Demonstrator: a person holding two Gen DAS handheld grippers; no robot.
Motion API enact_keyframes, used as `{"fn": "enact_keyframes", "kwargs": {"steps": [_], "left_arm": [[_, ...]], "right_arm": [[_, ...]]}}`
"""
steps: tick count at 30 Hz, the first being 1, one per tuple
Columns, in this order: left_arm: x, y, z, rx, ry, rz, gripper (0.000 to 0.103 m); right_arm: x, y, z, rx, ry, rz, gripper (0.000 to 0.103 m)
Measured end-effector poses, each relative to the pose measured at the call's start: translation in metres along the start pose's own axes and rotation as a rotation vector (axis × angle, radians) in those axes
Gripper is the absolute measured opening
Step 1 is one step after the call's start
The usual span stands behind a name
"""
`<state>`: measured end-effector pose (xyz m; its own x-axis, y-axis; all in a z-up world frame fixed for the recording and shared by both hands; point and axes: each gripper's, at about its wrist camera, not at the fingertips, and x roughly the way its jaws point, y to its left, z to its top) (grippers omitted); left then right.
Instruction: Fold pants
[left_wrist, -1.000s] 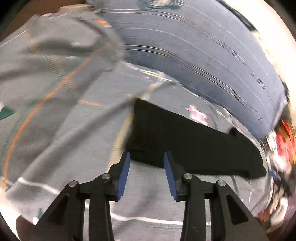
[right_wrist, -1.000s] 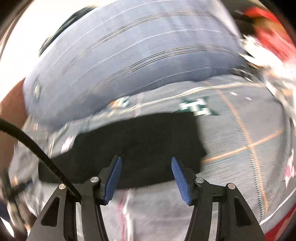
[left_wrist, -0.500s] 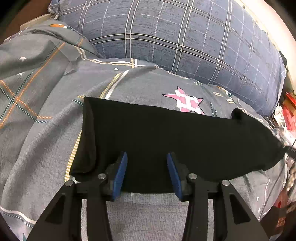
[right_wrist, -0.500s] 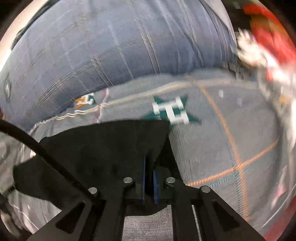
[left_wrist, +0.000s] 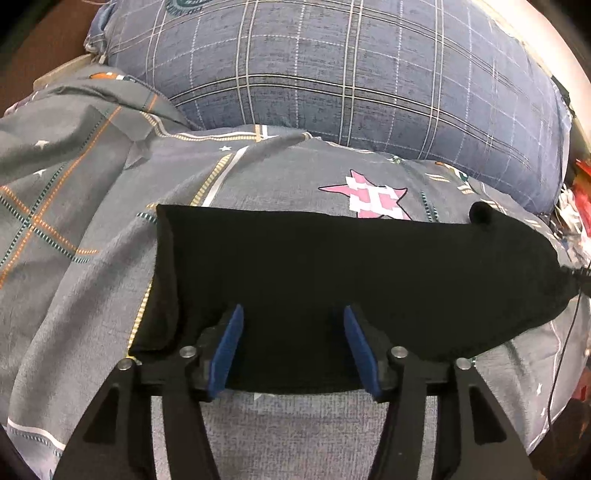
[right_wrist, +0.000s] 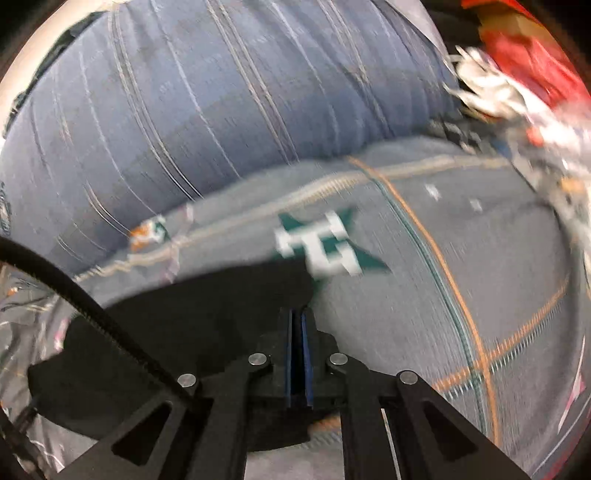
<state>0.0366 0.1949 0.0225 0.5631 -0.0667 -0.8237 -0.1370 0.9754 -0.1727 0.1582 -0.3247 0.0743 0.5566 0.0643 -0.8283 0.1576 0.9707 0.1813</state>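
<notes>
Right tool (right_wrist: 297, 332) pinches pants (right_wrist: 192, 314), left tool (left_wrist: 291, 343) agape.

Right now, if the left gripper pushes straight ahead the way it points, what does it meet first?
The left gripper, open, would likely meet the black pants lying on the grey bedspread, with the plaid pillow beyond; depth is uncertain.

Black pants laid across a patterned grey bedspread

The pants (left_wrist: 332, 266) are seen as a long, flat, plain black strip stretched sideways over the grey bedspread (left_wrist: 92, 229), below a blue plaid pillow (left_wrist: 332, 74). The left end is cut straight with a narrow fold along it; the right end tapers. In the blurred right wrist view, one end (right_wrist: 207, 317) is pinched and lifted slightly.
</notes>
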Motion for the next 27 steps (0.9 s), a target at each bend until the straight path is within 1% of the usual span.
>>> {"fn": "enact_keyframes", "kwargs": {"steps": [1,2,3,4,5,6,7,8,9,11,14,16,17,18,19,20,21,22,23,24,25,26,27], "left_arm": [[0.001,-0.002,0.000,0.007,-0.002,0.005,0.061],[0.001,-0.003,-0.001,0.013,-0.004,0.009,0.063],[0.001,-0.005,-0.001,0.017,-0.007,0.012,0.064],[0.002,-0.005,-0.002,0.021,-0.010,0.013,0.065],[0.002,-0.006,-0.003,0.024,-0.015,0.018,0.066],[0.002,-0.007,-0.004,0.026,-0.020,0.021,0.066],[0.002,-0.008,-0.004,0.026,-0.024,0.022,0.067],[0.003,-0.009,-0.005,0.024,-0.028,0.022,0.069],[0.003,-0.010,-0.006,0.024,-0.032,0.024,0.069],[0.004,-0.013,-0.007,0.024,-0.037,0.032,0.073],[0.002,-0.015,-0.006,0.011,-0.024,0.043,0.073],[-0.007,-0.010,-0.005,-0.026,-0.017,0.002,0.073],[-0.018,-0.002,-0.004,-0.068,-0.036,-0.039,0.073],[-0.026,0.004,-0.004,-0.089,-0.057,-0.049,0.073],[-0.034,0.011,-0.003,-0.110,-0.079,-0.049,0.073],[-0.046,0.026,-0.004,-0.157,-0.108,-0.053,0.073],[-0.052,0.037,-0.005,-0.195,-0.117,-0.064,0.073],[-0.058,0.057,-0.008,-0.266,-0.124,-0.083,0.073],[-0.061,0.074,-0.013,-0.327,-0.121,-0.096,0.073],[-0.062,0.088,-0.019,-0.382,-0.114,-0.110,0.073],[-0.061,0.105,-0.029,-0.448,-0.103,-0.150,0.073],[-0.059,0.116,-0.038,-0.496,-0.093,-0.188,0.072],[-0.058,0.123,-0.045,-0.529,-0.088,-0.214,0.071]], "right_arm": [[0.002,-0.006,-0.005,0.002,0.008,-0.037,0.008],[0.001,-0.013,-0.010,0.003,-0.002,-0.082,0.007],[-0.003,-0.019,-0.011,0.007,-0.012,-0.150,0.007],[-0.008,-0.023,-0.012,0.016,-0.008,-0.232,0.014],[-0.016,-0.026,-0.012,0.035,-0.023,-0.275,0.014],[-0.032,-0.024,-0.013,0.054,-0.075,-0.232,0.014],[-0.044,-0.020,-0.013,0.059,-0.111,-0.169,0.014],[-0.055,-0.011,-0.014,0.053,-0.131,-0.106,0.014],[-0.062,0.001,-0.014,0.043,-0.134,-0.023,0.014],[-0.063,0.028,-0.016,0.030,-0.094,0.180,0.020],[-0.046,0.073,-0.031,-0.047,-0.002,0.361,0.020],[-0.030,0.105,-0.049,-0.110,0.061,0.443,0.020],[-0.022,0.116,-0.058,-0.129,0.092,0.466,0.020],[-0.011,0.125,-0.066,-0.142,0.130,0.478,0.022],[-0.002,0.128,-0.072,-0.155,0.155,0.458,0.031],[0.004,0.129,-0.077,-0.169,0.164,0.415,0.029],[0.009,0.123,-0.079,-0.174,0.149,0.398,0.025],[0.009,0.114,-0.078,-0.158,0.133,0.410,0.021],[0.009,0.108,-0.077,-0.135,0.131,0.402,0.021],[0.004,0.103,-0.075,-0.117,0.114,0.352,0.021],[-0.004,0.103,-0.075,-0.125,0.088,0.274,0.024],[-0.013,0.107,-0.075,-0.152,0.055,0.184,0.032],[-0.023,0.113,-0.076,-0.181,0.022,0.132,0.033]]}}
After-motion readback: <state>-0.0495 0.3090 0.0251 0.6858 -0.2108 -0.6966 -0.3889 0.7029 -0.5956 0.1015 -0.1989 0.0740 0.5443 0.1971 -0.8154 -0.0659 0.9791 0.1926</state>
